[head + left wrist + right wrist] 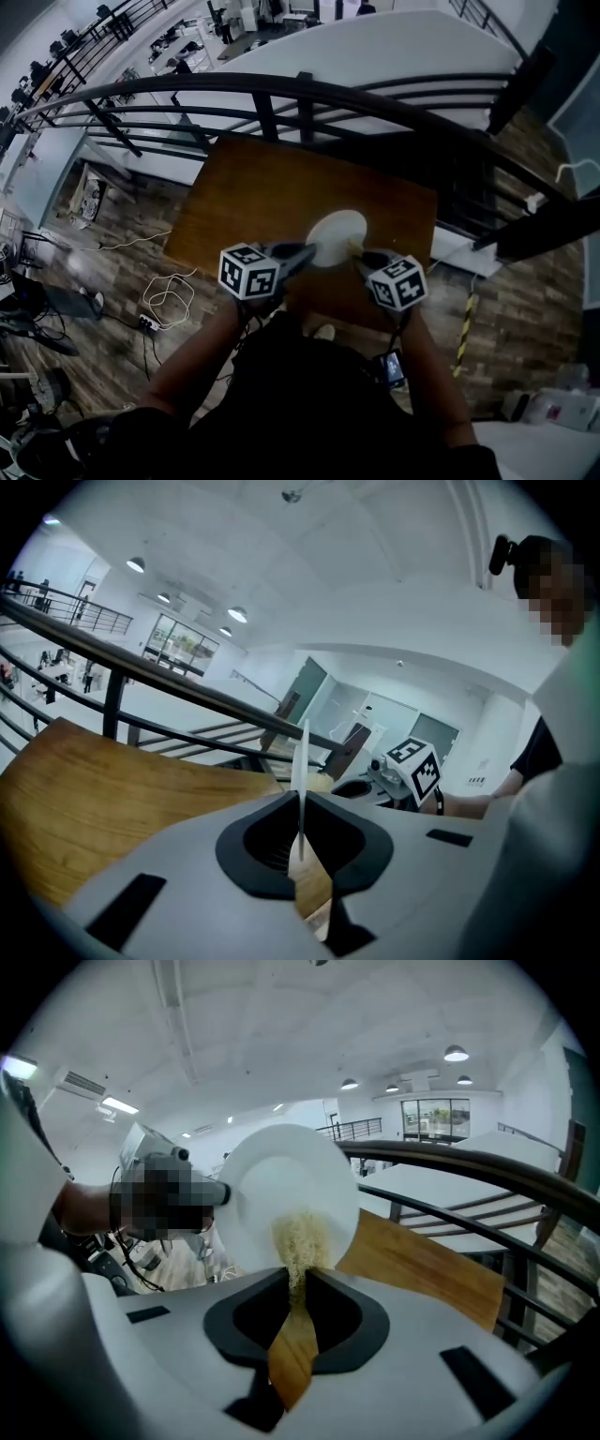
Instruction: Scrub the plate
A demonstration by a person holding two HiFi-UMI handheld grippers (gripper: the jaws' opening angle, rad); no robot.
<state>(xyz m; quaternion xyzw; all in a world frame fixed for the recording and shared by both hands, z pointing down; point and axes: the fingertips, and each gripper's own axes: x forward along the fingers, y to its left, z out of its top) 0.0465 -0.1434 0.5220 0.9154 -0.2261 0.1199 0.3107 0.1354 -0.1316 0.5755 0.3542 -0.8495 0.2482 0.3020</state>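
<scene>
Left claw (pixel 300 841) pinches the plate (pixel 281 1171) — right claw (pixel 298 1286) grips a scrubber (pixel 300 1239).

The left tongs (pixel 300 844) are closed on the white plate (pixel 302 757), which stands upright and edge-on above the wooden counter (pixel 103 799); a black railing (pixel 169 688) runs behind.

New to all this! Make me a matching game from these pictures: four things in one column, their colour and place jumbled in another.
1. plate
2. scrubbing pad
3. table
4. railing

A. black, curving beyond the table
B. pale yellow, pinched in the right gripper
C. white, rim clamped in the left gripper
D. brown wood, below the plate

Pairs: 1-C; 2-B; 3-D; 4-A
</scene>
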